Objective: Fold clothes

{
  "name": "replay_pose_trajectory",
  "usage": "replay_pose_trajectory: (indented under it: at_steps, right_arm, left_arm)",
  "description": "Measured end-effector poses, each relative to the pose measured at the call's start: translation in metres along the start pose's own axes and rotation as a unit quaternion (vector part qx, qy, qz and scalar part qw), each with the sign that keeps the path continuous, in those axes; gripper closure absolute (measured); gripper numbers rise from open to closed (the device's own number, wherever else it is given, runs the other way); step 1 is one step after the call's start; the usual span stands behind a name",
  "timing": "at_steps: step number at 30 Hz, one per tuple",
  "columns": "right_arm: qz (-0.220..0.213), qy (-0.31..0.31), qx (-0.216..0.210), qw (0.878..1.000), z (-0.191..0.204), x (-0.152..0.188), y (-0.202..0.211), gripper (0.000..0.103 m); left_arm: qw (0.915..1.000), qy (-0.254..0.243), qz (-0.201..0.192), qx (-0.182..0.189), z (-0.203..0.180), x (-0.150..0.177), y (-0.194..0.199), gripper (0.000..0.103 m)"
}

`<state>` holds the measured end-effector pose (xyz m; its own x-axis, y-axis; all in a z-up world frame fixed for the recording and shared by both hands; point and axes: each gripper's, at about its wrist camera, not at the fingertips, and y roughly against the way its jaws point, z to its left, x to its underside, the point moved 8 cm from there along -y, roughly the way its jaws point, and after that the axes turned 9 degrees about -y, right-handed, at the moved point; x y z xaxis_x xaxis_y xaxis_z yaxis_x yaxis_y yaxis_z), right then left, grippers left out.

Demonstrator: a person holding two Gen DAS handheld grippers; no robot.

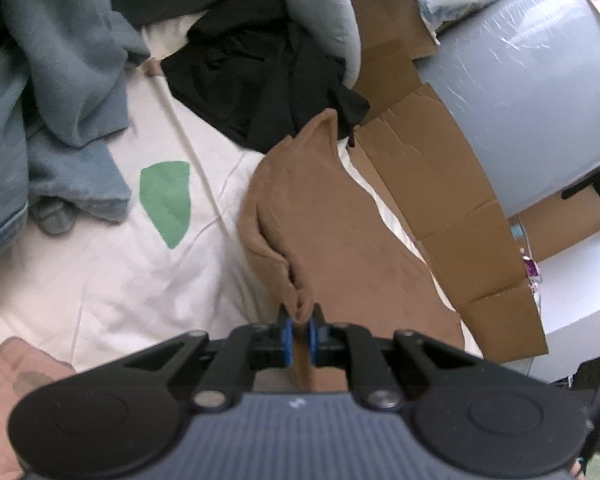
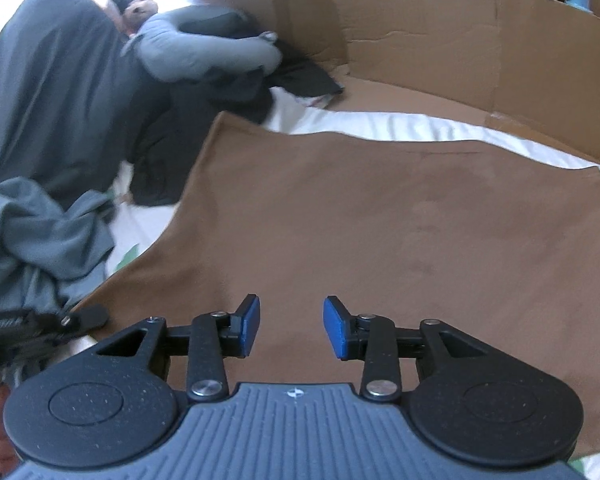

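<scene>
Left gripper (image 1: 299, 330) fingers pinch a ridge of the brown garment (image 1: 340, 240) at lower centre; right gripper (image 2: 291, 328) fingers stand apart, empty, above the cloth spread on the bed (image 1: 100, 280) — regrasp an edge, keeping it taut.

We are looking at a bed covered by a white sheet (image 1: 100, 280) printed with a green leaf shape (image 1: 166, 200) and a pinkish patch (image 1: 16, 376), and daylight is falling brightly across it. Flattened brown cardboard (image 2: 420, 40) is standing along the bed's far edge, with a grey plastic-wrapped panel (image 1: 520, 80) leaning behind it. A grey pillow (image 2: 40, 92) is lying at the head, and a curved grey cushion (image 2: 208, 52) is resting beside it.
</scene>
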<state>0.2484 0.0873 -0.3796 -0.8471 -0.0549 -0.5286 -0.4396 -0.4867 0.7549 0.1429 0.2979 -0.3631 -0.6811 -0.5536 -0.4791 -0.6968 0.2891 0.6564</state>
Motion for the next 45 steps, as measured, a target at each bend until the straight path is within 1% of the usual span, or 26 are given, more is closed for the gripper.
replay_pose_trajectory:
  at_steps: [3,6,11,15,17,18,22,30,34,37,41,44,45]
  right_arm:
    - [0.003,0.014,-0.017,1.0,0.015,0.012,0.005,0.06]
    - [0.002,0.019,-0.04,0.999,0.028,0.021,0.008,0.057]
    - [0.007,0.03,-0.069,0.997,0.049,0.035,0.006,0.057]
    - [0.011,0.069,-0.08,0.994,0.071,0.045,0.003,0.056]
    - [0.009,0.092,-0.083,0.992,0.082,0.048,0.002,0.054]
    - [0.007,0.104,-0.084,0.991,0.088,0.049,0.002,0.052]
    - [-0.003,0.149,-0.079,0.986,0.109,0.049,-0.003,0.05]
    - [-0.006,0.185,-0.073,0.98,0.134,0.048,-0.024,0.05]
    - [-0.018,0.214,-0.054,0.975,0.143,0.048,-0.037,0.05]
    - [-0.027,0.22,-0.045,0.974,0.146,0.045,-0.042,0.05]
    - [-0.044,0.241,-0.027,0.969,0.152,0.043,-0.044,0.051]
    - [-0.056,0.251,-0.014,0.966,0.157,0.04,-0.047,0.055]
    - [-0.056,0.25,-0.011,0.967,0.157,0.04,-0.048,0.058]
  left_arm:
    - [1.0,-0.001,0.004,0.0,-0.004,-0.001,0.0,0.095]
    - [1.0,0.0,0.008,-0.002,-0.006,-0.003,0.0,0.095]
    - [0.9999,0.006,0.008,-0.001,-0.01,-0.005,-0.002,0.095]
    - [0.9999,0.012,0.001,0.006,-0.013,-0.008,-0.002,0.095]
    - [0.9998,0.014,0.002,0.01,-0.015,-0.009,-0.003,0.095]
    - [0.9998,0.015,0.002,0.012,-0.016,-0.009,-0.003,0.095]
    - [0.9995,0.022,0.0,0.024,-0.018,-0.011,-0.003,0.095]
    - [0.9986,0.024,-0.001,0.047,-0.024,-0.015,-0.004,0.095]
    - [0.9982,0.026,0.001,0.053,-0.024,-0.016,-0.004,0.095]
    - [0.9979,0.029,0.002,0.058,-0.024,-0.017,-0.005,0.095]
    - [0.9974,0.029,0.004,0.065,-0.027,-0.018,-0.004,0.095]
    - [0.9966,0.032,0.005,0.076,-0.03,-0.018,-0.005,0.095]
    - [0.9963,0.033,0.005,0.078,-0.031,-0.018,-0.005,0.095]
